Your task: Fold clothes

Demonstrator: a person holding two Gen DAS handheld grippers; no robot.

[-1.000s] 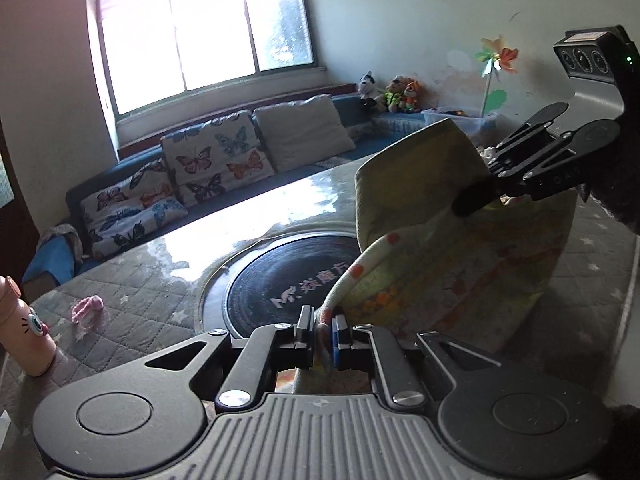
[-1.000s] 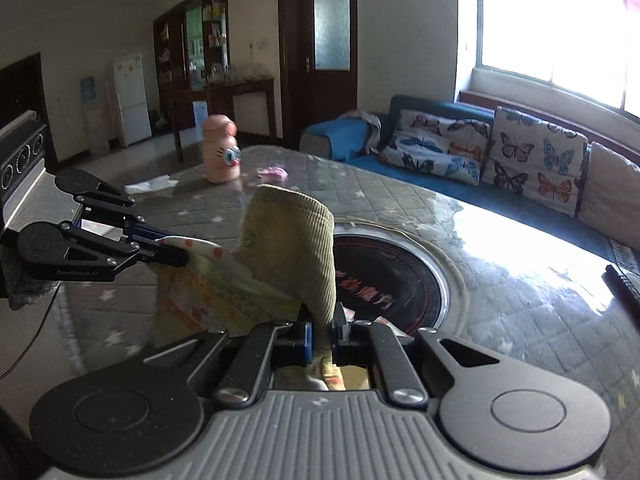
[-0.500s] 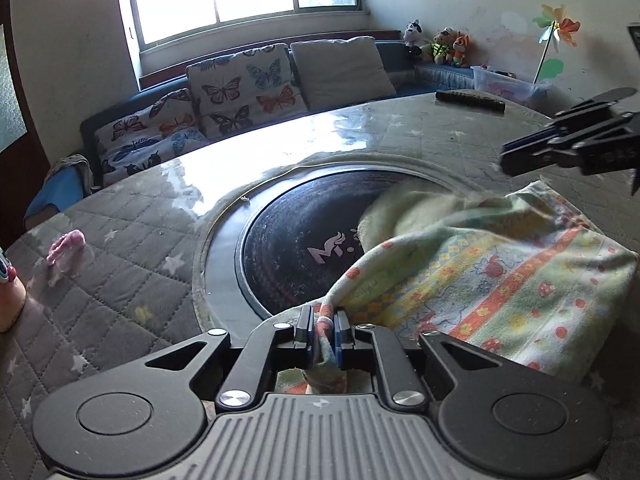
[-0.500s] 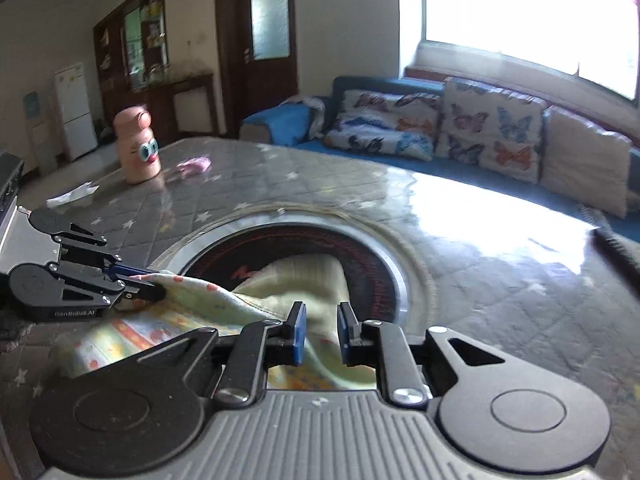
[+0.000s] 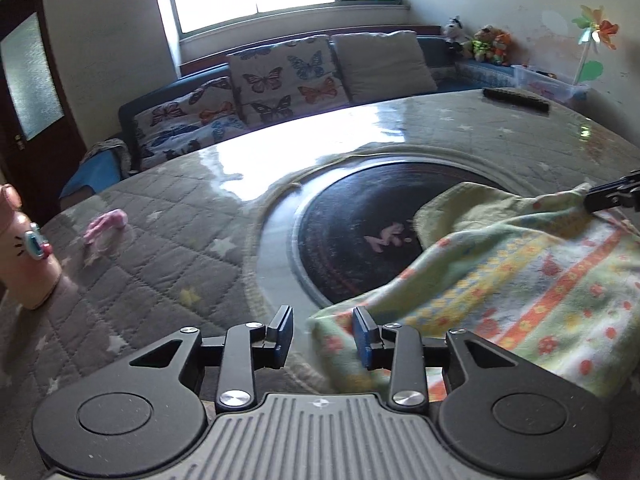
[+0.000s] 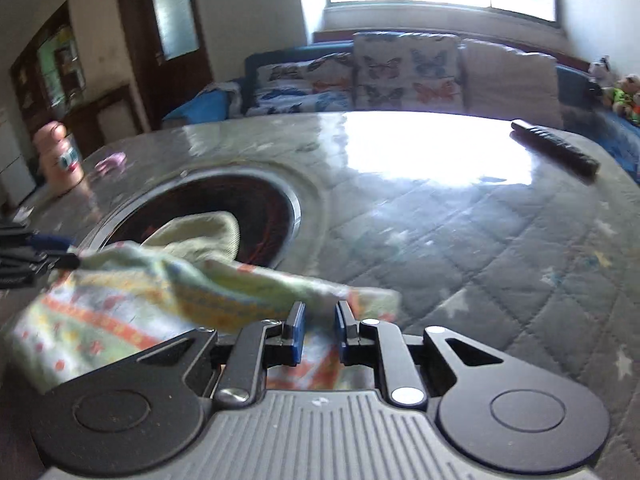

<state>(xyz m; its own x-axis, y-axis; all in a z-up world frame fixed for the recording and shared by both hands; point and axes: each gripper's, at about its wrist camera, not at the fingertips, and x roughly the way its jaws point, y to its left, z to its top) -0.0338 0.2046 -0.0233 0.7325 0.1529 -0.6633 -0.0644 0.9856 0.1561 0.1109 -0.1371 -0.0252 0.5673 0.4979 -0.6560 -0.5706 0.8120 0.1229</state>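
At the near edge of the counter (image 5: 160,280), the left gripper (image 5: 323,332) stands with its fingers (image 5: 362,336) parting; a corner of the patterned garment (image 5: 520,292) lies by the right-hand finger, and no pad presses on it. The right gripper (image 6: 318,334) has its fingers (image 6: 297,332) a narrow gap apart, with the garment's hem running beneath and between them; no grip is evident, though blur prevents certainty.

The garment lies mostly flat along the near edge, its striped and flowered face up. Its far portion, a pale yellow-green flap (image 5: 460,208), laps over the rim of the dark round inset (image 5: 352,232) at the counter's centre.

Assessment of handling: the cloth appears light, soft and limp, likely to sag and bunch when lifted. It should be taken at corners or along the hem, both ends together, so an edge stays straight. The glossy counter cover may let it slide.

Clearances: open quilted surface lies toward the right edge. A pink bottle (image 5: 24,248) and a small pink item (image 5: 106,226) sit near the left edge, well apart from the garment. A dark remote (image 6: 556,152) rests near the far edge. The inset's rim could catch the overlapping flap.
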